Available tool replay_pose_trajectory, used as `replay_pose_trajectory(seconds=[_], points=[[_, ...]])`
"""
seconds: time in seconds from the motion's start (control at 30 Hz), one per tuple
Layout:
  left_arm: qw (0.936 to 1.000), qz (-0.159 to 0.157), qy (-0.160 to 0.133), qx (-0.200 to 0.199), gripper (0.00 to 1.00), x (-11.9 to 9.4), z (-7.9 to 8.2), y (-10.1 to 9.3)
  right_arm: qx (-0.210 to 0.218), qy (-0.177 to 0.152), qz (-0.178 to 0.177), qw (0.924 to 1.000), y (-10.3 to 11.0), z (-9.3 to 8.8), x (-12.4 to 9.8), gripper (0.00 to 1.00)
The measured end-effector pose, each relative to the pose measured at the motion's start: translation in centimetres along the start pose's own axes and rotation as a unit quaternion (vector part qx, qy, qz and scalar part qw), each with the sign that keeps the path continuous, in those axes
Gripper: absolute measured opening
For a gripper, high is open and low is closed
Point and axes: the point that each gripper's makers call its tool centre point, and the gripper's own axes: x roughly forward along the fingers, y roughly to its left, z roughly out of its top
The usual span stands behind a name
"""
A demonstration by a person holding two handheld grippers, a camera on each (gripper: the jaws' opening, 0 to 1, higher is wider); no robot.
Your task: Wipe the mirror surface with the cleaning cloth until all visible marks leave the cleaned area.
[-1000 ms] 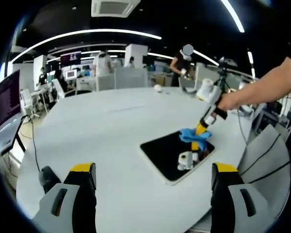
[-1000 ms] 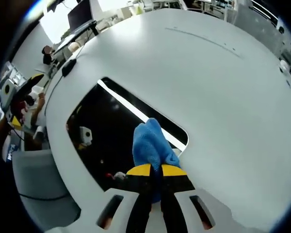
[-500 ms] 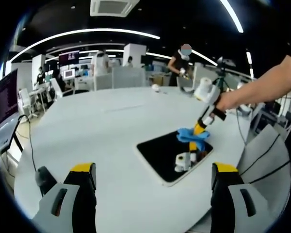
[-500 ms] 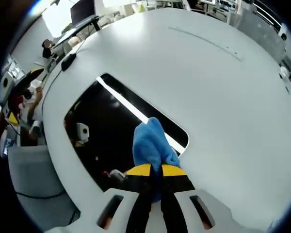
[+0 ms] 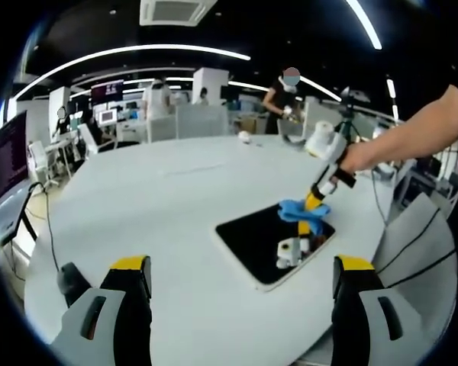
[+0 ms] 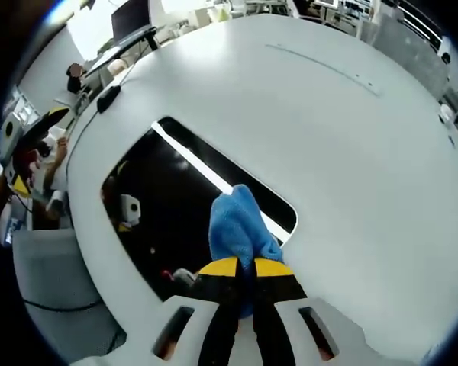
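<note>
In the left gripper view, the left gripper [image 5: 237, 305] has its yellow-tipped fingers [image 5: 130, 267] spread wide with nothing between them, raised over the near part of the round white bench [image 5: 160, 198]. Ahead of the fingers and a little toward the right one, the mirror [image 5: 263, 244] lies flat on the bench, its glass dark. The right gripper [image 5: 313, 210] reaches down to the far corner of the mirror, held by a person's hand [image 5: 359, 158], with the blue cleaning cloth [image 5: 301, 212] at its tip touching the glass. A black computer mouse [image 5: 70, 278] sits just outside the left finger.

In the right gripper view, the right gripper's [image 6: 239, 268] fingers are pressed close together, pinching the cleaning cloth [image 6: 238, 229]. The cloth rests on the mirror [image 6: 175, 206] directly ahead of the fingertips, near its rounded corner. The bench [image 6: 343, 152] spreads beyond and to the right of the fingers.
</note>
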Motion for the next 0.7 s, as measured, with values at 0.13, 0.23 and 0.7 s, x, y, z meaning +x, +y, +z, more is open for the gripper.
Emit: replay_pose_trajectory(seconds=[0.13,0.23,0.7], points=[[1.0000,-0.001,-0.001,0.003,0.99,0.1,0.3,0.0,-0.006,0.000,-0.003,1.0000,0.1,0.0,0.0,0.00],[1.0000,-0.002,-0.002,0.003,0.99,0.2,0.4,-0.1,-0.004,0.003,-0.003,1.0000,0.1,0.0,0.0,0.00],[1.0000,0.004,-0.007,-0.004,0.99,-0.2,0.2,0.2,-0.041,0.007,-0.022,0.9989,1.0,-0.7,-0.2,0.01]])
